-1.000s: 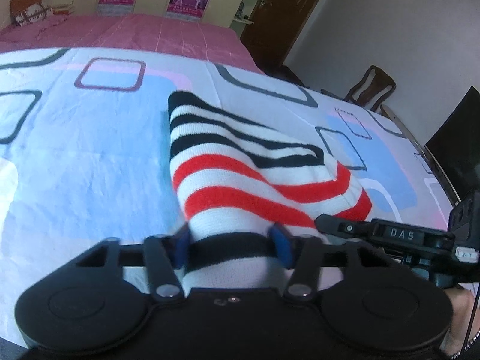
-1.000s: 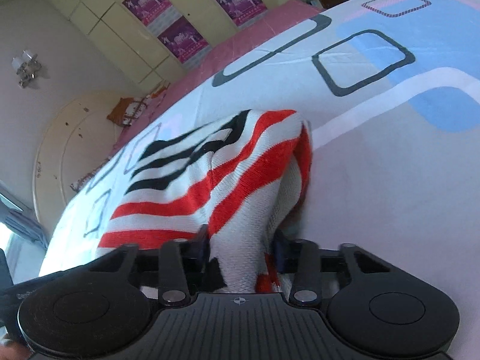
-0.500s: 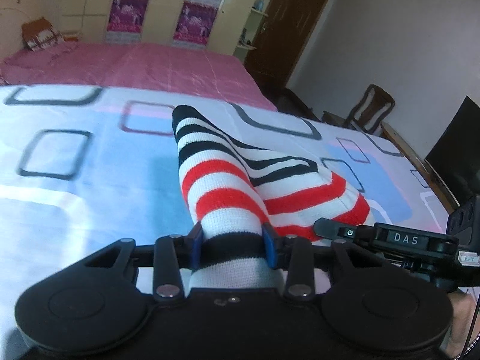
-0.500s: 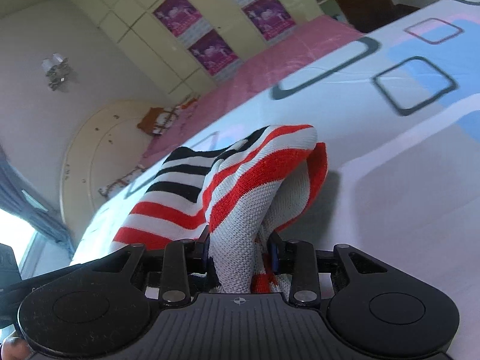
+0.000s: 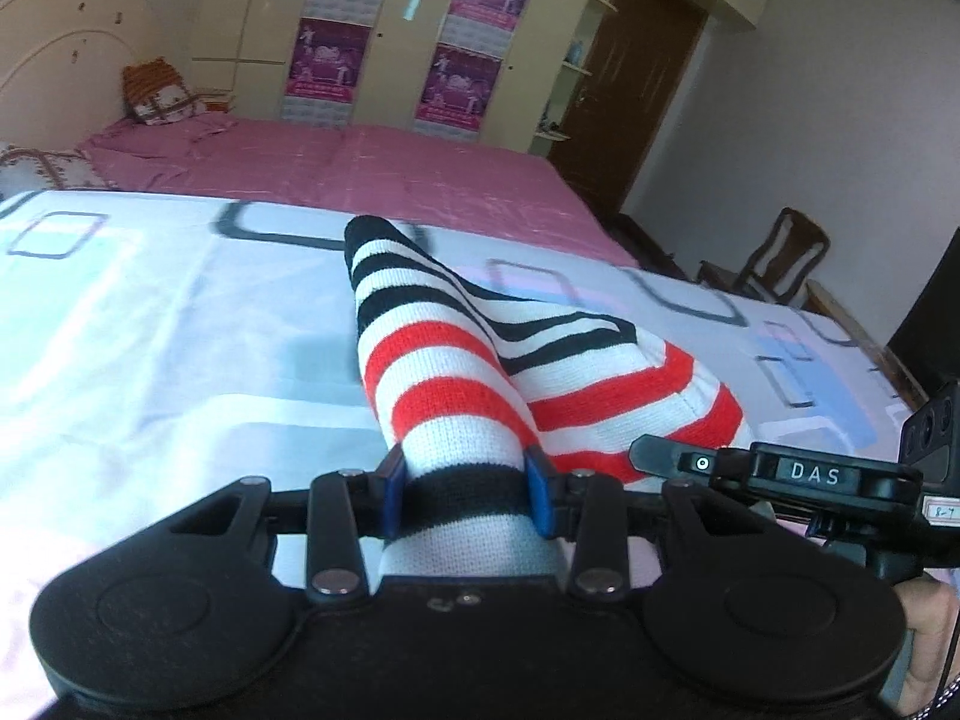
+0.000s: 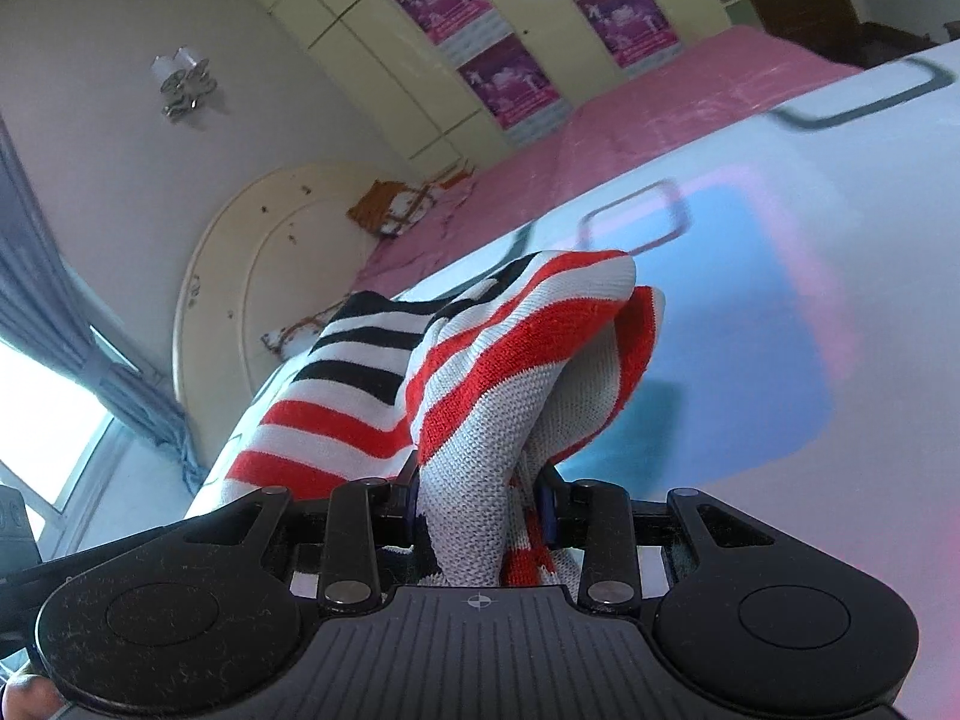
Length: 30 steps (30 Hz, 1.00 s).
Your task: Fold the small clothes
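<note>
Jaws of both grippers (image 5: pixel 467 483) (image 6: pixel 480 501) clamp the striped garment (image 5: pixel 492 360).

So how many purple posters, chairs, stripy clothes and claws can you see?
Purple posters: 4, first one, on the cupboard doors
Wooden chair: 1
Striped knit garment: 1, held at both ends
Claws: 2, left claw and right claw, each shut on the garment
Total: 8

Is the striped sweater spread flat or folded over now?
Folded over, not flat: striped sweater shows doubled layers, with both grippers clamped on it.
</note>
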Available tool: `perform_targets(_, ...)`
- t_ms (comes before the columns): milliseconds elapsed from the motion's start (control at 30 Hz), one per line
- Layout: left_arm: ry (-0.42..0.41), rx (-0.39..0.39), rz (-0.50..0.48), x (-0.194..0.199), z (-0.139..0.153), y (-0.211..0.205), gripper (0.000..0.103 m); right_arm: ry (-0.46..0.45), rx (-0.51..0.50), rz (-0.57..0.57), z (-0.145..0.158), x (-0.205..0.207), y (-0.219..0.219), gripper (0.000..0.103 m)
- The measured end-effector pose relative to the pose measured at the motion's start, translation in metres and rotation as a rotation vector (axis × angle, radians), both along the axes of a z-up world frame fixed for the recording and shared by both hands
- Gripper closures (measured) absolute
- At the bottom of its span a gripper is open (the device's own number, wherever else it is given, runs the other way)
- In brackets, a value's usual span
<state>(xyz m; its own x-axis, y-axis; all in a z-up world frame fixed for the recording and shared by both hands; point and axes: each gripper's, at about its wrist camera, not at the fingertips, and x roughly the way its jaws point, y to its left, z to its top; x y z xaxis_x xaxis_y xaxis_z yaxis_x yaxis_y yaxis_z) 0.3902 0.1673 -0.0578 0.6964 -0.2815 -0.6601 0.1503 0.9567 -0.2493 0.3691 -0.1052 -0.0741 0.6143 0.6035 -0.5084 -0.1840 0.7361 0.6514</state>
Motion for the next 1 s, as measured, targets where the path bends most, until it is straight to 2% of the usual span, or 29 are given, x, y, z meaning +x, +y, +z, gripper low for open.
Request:
perform_targets(133,0.007,0.021,0.02,0.002,-0.01,0.038,0.065,0.02,-0.009,0.022,-0.014,0.008,0.048,0.068)
perform_targets(300,0.038,0.044,0.039,0.003,-0.033,0.063,0.064,0.058,-0.031,0.057,-0.033,0.017,0.083,0.068)
perform_targets(400,0.051,0.032,0.042,0.001,-0.045,0.077,0.058,0.067,-0.068,0.054,-0.043,0.019,0.089,0.068)
perform_targets(533,0.046,0.047,0.034,0.002,-0.042,0.078,0.053,0.069,-0.115,0.033,-0.044,0.02,0.084,0.057)
perform_targets(600,0.034,0.077,0.039,-0.001,-0.039,0.079,0.041,0.07,-0.119,0.028,-0.04,0.02,0.082,0.057)
perform_targets(667,0.014,0.104,0.05,-0.004,-0.034,0.078,0.04,0.05,-0.157,0.011,-0.033,0.017,0.08,0.057)
perform_targets(800,-0.026,0.103,0.061,-0.008,-0.024,0.082,0.039,-0.016,-0.216,-0.022,-0.012,0.011,0.075,0.057)
perform_targets(1000,-0.059,0.102,0.031,0.003,-0.015,0.071,0.039,-0.145,-0.365,0.038,0.009,0.014,0.109,0.058)
